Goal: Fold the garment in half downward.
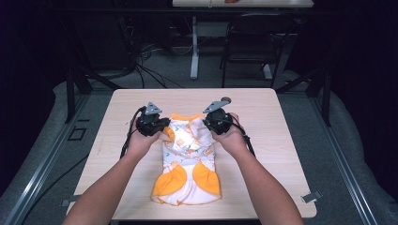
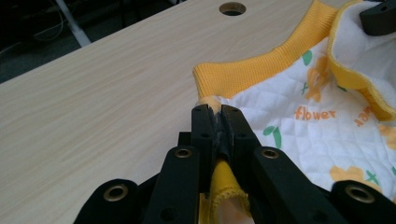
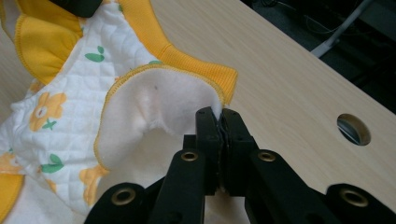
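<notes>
A dark room surrounds the pale wooden bench. The baby garment lies at its centre, hem toward six o'clock. The left claw and right claw are each clamped on a top corner near twelve o'clock; the grasp is made, while folding appears not yet begun.

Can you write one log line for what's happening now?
left claw: shut on baby garment | right claw: shut on baby garment | table
</notes>
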